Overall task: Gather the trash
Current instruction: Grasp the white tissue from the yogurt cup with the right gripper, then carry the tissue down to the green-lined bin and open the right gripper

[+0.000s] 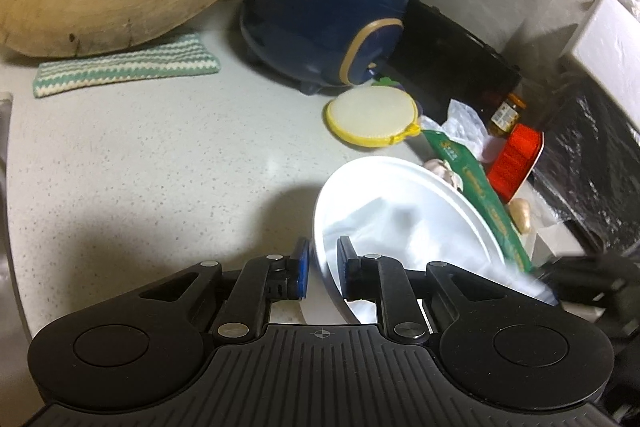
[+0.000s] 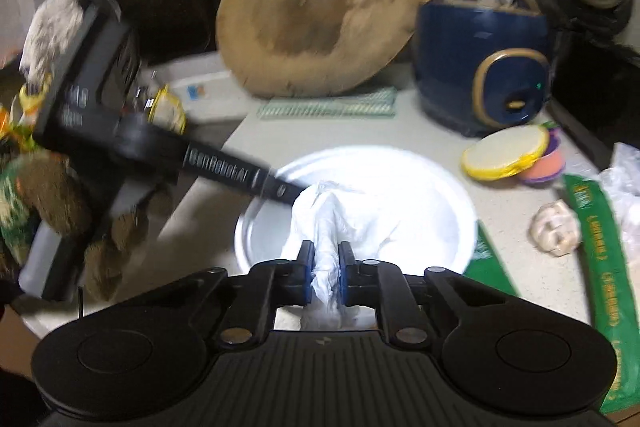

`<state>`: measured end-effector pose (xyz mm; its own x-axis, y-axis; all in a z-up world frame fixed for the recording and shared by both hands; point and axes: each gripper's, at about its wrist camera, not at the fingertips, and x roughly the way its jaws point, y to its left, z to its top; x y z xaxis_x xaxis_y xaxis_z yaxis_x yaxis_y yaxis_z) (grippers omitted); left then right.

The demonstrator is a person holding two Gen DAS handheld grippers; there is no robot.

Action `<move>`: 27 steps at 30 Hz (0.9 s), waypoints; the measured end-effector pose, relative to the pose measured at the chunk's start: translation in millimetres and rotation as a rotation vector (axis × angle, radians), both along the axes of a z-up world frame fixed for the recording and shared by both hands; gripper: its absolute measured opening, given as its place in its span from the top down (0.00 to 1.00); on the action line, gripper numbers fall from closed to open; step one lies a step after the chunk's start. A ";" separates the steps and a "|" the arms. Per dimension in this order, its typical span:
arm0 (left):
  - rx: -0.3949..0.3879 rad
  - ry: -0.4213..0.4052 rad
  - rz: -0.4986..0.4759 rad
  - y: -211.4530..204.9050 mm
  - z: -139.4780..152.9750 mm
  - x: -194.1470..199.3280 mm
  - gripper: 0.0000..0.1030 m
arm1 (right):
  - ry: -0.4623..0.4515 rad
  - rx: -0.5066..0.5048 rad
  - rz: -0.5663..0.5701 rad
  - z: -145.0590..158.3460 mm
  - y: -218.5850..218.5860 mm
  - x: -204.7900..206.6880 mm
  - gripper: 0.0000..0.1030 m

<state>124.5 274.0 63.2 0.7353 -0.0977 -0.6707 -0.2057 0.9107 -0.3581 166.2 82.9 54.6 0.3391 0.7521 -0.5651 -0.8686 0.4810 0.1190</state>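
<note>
Right hand-held gripper (image 2: 323,273) clenched on a crumpled white tissue (image 2: 332,215) over the white plate (image 2: 448,195) on the table (image 1: 160,155). Left hand-held gripper (image 1: 320,269) grips the plate's rim between nearly closed pads. Green wrapper (image 2: 600,247) and garlic (image 2: 554,227) lie just right of the plate. Wooden board (image 2: 316,19) and blue cooker (image 2: 480,67) stand toward the table's far edge.

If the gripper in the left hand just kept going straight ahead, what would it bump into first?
Most likely nothing new: the left gripper is already clamped on the near rim of the white plate. Pushed on, it would shove the plate toward the yellow round pad, though depth is hard to judge.
</note>
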 end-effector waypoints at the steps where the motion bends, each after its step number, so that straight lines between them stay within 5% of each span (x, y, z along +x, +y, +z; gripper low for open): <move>1: 0.011 0.000 -0.005 -1.6 -0.4 0.5 0.83 | -0.004 0.021 -0.014 4.6 -6.1 0.1 0.92; 6: 0.075 -0.048 -0.066 -13.3 -5.5 1.3 0.82 | -0.037 0.139 -0.100 33.1 -41.2 9.0 0.93; 10: 0.065 -0.001 -0.090 -19.3 -12.5 6.9 0.82 | -0.071 0.194 -0.178 43.9 -74.7 10.8 0.92; 18: 0.040 -0.030 -0.102 -36.3 -8.1 15.5 0.88 | -0.099 0.197 -0.347 34.7 -136.4 5.2 0.93; 27: 0.065 -0.079 -0.316 -119.0 16.3 0.0 0.88 | -0.143 0.204 -0.491 19.1 -225.2 -33.9 0.93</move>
